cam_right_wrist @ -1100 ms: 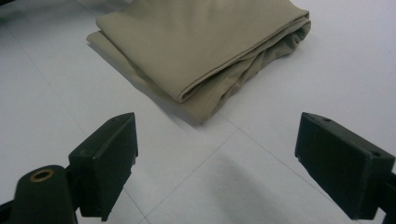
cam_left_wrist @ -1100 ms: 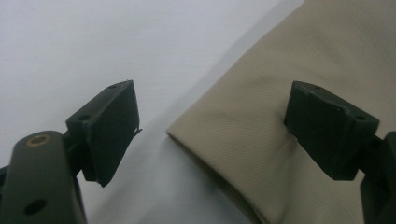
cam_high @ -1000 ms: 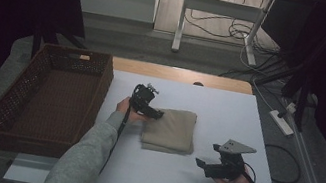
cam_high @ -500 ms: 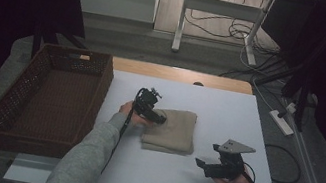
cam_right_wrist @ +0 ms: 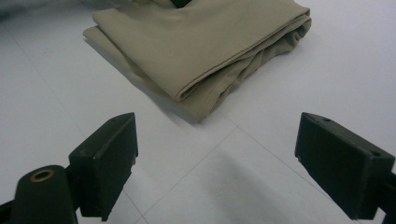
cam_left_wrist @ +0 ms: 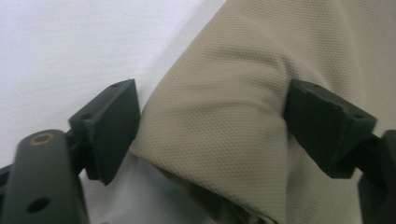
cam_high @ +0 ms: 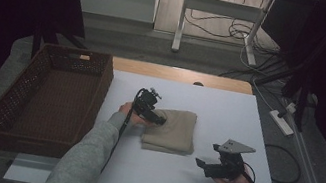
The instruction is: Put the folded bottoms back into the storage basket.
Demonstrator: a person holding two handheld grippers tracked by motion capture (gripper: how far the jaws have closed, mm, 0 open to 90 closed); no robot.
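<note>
Folded beige cloth lies at frame centre on white table, right of wicker basket.

Left gripper: jaws have just been opening, now wide apart, straddling cloth's left edge; right pad touches fabric, no clamp.

Right gripper: jaws apart, empty, lower right, near cloth.

Step judged: grasp for transfer to basket. Advance deeper, catch all layers, then close.

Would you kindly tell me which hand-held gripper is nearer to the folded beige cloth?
Left. The left hand-held gripper straddles the folded beige cloth's corner, jaws having just opened wider; the right hand-held gripper sits apart, on the near side.
</note>
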